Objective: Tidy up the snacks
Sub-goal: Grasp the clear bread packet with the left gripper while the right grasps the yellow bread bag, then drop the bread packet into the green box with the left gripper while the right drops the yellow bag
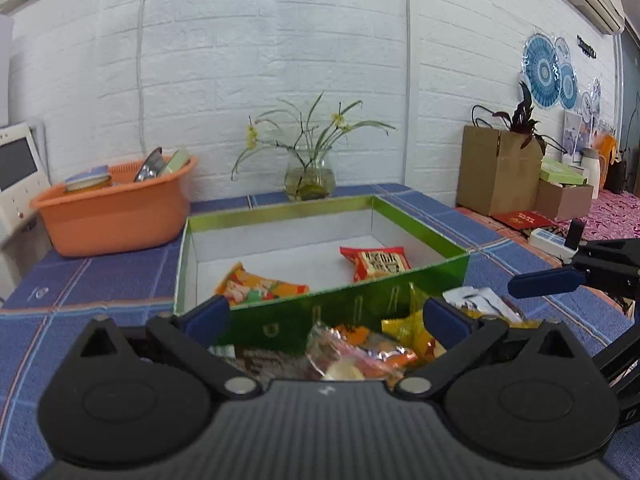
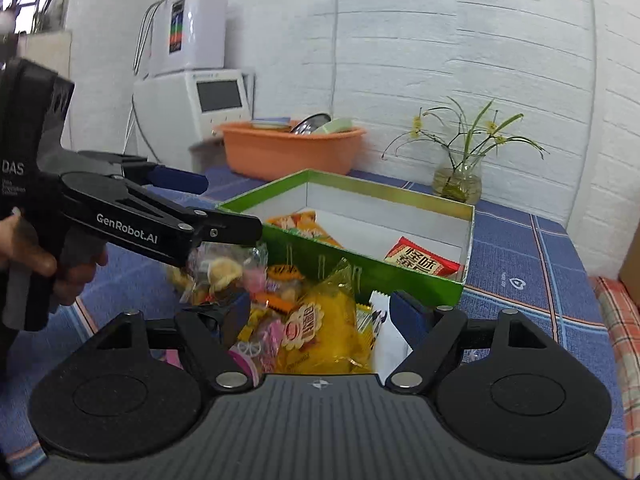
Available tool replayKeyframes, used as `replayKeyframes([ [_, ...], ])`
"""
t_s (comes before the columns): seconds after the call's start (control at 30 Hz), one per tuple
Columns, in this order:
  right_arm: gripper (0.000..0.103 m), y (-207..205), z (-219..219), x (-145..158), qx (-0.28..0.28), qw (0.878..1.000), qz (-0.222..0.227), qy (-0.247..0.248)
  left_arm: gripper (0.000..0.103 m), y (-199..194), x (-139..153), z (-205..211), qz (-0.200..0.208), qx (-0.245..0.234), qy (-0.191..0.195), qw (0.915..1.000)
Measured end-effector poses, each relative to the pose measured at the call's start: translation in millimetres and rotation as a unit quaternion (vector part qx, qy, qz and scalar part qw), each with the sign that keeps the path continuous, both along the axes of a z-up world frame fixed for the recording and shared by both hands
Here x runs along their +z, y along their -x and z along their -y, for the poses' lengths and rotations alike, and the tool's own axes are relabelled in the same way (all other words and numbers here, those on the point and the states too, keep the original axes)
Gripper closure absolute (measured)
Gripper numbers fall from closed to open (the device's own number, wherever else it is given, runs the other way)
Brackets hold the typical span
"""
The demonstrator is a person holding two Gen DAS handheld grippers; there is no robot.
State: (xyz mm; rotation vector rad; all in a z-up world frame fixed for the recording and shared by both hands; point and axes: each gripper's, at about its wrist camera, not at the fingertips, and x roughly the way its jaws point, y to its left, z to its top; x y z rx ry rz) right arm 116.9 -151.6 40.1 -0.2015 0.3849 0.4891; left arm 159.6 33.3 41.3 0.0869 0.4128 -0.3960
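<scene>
A green box [image 1: 352, 304] [image 2: 360, 268] with a white inside stands on the blue tiled counter. It holds an orange packet [image 1: 256, 286] [image 2: 304, 228] at the left and a red packet [image 1: 376, 262] [image 2: 420, 262] at the right. A pile of snacks lies in front of the box: a clear bag of mixed sweets [image 1: 352, 352] [image 2: 224, 272], a yellow packet [image 2: 324, 328] [image 1: 404, 328] and a white packet [image 1: 480, 300] [image 2: 386, 340]. My left gripper [image 1: 326, 314] is open above the pile. My right gripper [image 2: 320, 314] is open over the yellow packet.
An orange basin [image 1: 116, 212] [image 2: 288, 152] with dishes stands at the back left. A glass vase with a plant [image 1: 310, 180] [image 2: 456, 182] stands behind the box. White appliances [image 2: 196, 96] stand at the far left. Cardboard boxes [image 1: 500, 168] are on the right.
</scene>
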Motion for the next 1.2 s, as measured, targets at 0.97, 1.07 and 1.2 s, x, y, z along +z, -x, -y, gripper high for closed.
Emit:
replayKeyframes([
  [0.97,0.031,40.6,12.2,0.1,-0.064,0.99,0.039,-0.116,0.037,67.2,8.6,-62.9,0.02,0.025,0.117,0.9926],
  [1.07,0.031,45.0,5.8,1.5,-0.052,0.991,0.034,-0.121,0.037,74.8,13.1,-60.2,0.042,0.044,0.091,0.9939],
  [1.2,0.031,48.1,1.6,3.0,-0.041,0.99,0.032,-0.133,0.037,74.9,17.9,-62.5,0.054,0.055,0.087,0.9933],
])
